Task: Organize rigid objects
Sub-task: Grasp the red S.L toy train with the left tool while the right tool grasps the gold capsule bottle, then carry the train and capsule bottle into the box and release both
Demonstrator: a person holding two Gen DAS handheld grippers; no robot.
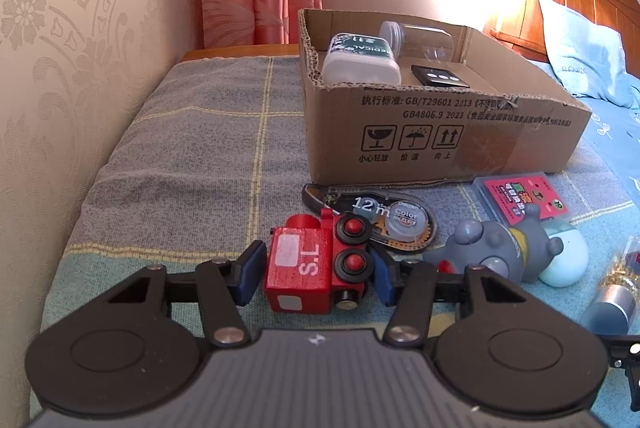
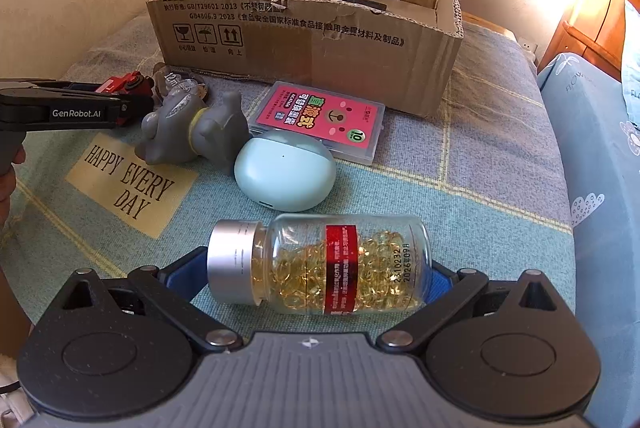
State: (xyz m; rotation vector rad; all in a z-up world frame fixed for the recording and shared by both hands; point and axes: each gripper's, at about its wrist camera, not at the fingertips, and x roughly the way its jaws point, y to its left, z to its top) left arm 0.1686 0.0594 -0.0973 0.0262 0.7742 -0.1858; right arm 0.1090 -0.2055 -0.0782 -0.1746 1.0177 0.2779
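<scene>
My left gripper is open with its blue pads either side of a red toy train lying on the bed; small gaps show on both sides. My right gripper is open around a clear bottle of yellow capsules with a silver cap, lying on its side; the pads sit at its two ends. An open cardboard box stands behind, holding a white-and-green bottle, a clear jar and a small black device.
On the blanket lie a correction tape, a grey rubber toy, a pale blue earbud case and a pink card case. A wall runs on the left, a curtain behind, a blue pillow and wooden headboard on the right.
</scene>
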